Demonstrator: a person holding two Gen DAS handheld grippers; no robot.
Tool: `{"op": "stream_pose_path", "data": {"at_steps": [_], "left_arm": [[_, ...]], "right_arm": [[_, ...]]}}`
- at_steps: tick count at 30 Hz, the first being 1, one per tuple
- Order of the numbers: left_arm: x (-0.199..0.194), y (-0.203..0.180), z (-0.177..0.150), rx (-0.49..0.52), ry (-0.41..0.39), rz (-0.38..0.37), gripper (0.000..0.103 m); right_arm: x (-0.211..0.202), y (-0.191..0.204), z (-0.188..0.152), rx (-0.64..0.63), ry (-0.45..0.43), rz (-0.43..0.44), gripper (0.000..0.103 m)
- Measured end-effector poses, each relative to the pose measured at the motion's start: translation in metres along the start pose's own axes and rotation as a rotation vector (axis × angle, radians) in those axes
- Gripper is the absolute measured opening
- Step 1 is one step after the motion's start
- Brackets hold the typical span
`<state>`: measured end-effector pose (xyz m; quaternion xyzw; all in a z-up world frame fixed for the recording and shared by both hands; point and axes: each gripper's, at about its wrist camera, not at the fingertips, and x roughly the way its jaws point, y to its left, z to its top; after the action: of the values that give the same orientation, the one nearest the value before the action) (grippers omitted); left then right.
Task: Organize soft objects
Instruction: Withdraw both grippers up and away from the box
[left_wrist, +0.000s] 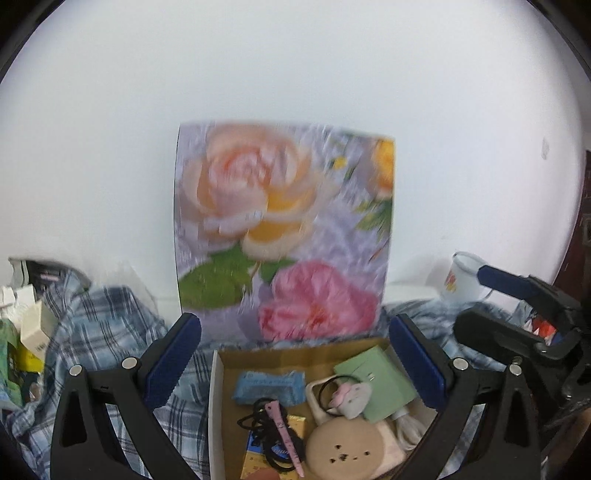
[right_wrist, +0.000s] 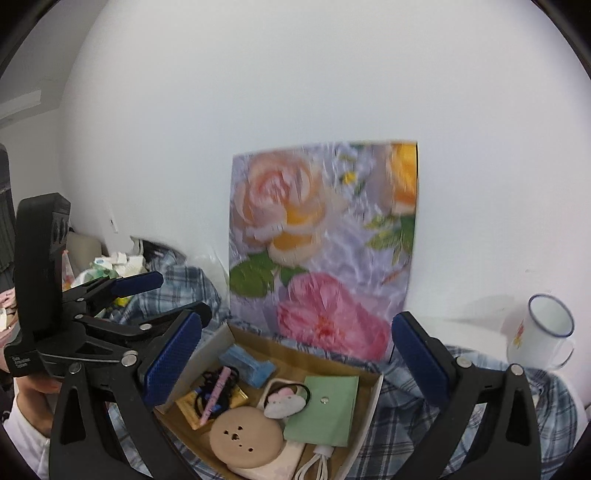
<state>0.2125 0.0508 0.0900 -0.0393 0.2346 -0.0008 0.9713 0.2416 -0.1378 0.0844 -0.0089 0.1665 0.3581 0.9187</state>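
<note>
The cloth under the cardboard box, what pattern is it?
Blue and white plaid; the cloth shows best in the right wrist view, spread under the cardboard box.

1. Both views are bright and evenly lit, with the white wall (left_wrist: 295, 74) nearly washed out.
2. The floral picture (left_wrist: 284, 229) is smeared by motion blur in both views.
3. Shadows are faint and soft, as beside the mug (right_wrist: 543, 332).
4. Fisheye bending and black corners frame each view.

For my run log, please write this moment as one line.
left tongs: open, empty | right tongs: open, empty | both above cardboard box | box on plaid cloth | grasp: none
</note>
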Motion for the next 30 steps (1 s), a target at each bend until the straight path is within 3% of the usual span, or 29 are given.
{"op": "stream_pose_path", "data": {"at_steps": [9,19,30], "left_arm": [[-0.066,-0.017,0.028,0.014,-0.124,-0.022,0.103],[-0.148,-0.023,0.049,0.031,-0.258,-0.058,0.103],[-0.214,-0.025,0.035,0.086,-0.301,-0.045,0.103]], "right_arm": [[-0.059,0.021,0.035,-0.006,-0.097,-0.012,0.103],[-0.135,0.066,0.060,-0.115,-0.186,-0.056,0.103],[-0.189,0.106,0.055,-0.194,-0.222,-0.073,0.103]]}}
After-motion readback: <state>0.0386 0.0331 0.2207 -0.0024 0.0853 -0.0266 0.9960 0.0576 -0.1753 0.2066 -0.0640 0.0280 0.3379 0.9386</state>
